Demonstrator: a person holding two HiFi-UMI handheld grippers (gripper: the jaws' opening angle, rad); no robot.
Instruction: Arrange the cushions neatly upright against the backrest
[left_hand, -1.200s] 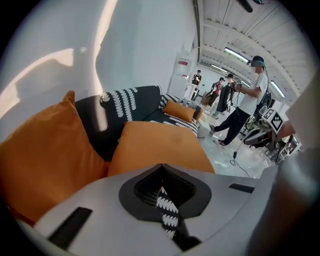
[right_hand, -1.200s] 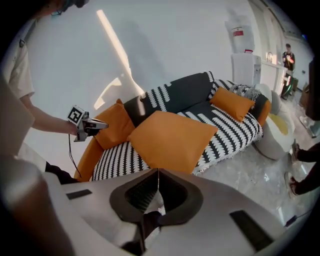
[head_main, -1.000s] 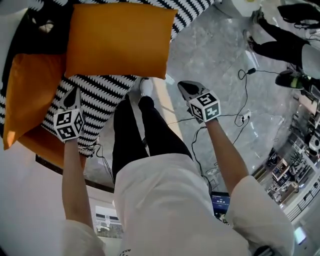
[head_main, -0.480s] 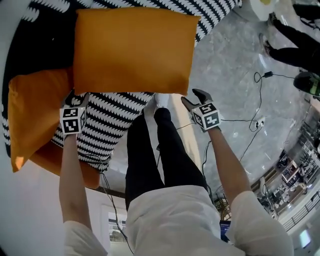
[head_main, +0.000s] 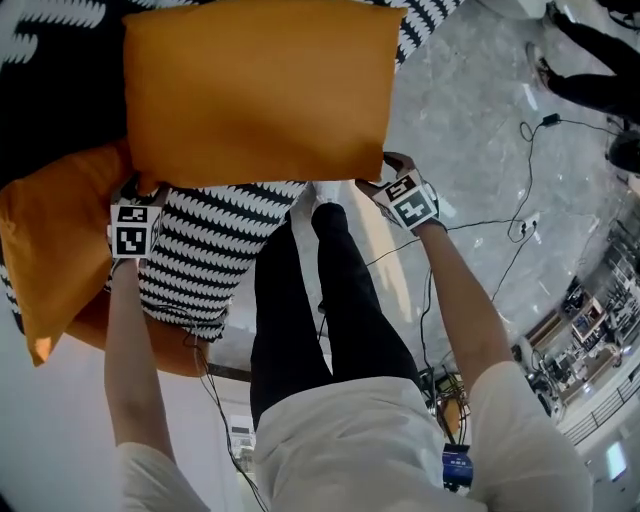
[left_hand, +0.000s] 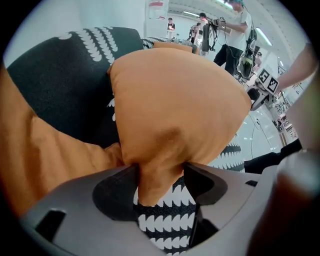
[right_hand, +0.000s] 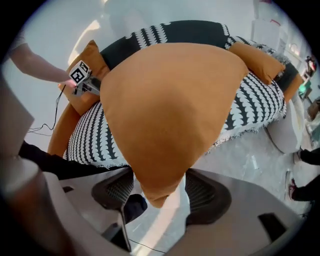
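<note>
Head view: orange cushion (head_main: 260, 95), rectangular, plump, plain cloth. Its long axis runs side to side, with the lower corners toward the person. Location: over the black-and-white patterned sofa (head_main: 220, 240), beside a second orange cushion (head_main: 55, 250). Left gripper (head_main: 135, 187) and right gripper (head_main: 387, 168): jaws just opened wide, grip released, one lower cushion corner lying between each pair.

Overhead head view, gripper views share cushion (head_main: 255, 95)

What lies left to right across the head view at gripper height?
Side cushion → left gripper → striped sofa cover → person's legs → right gripper → grey floor. Both grippers' jaws have just been opening, big cushion corners between them.
</note>
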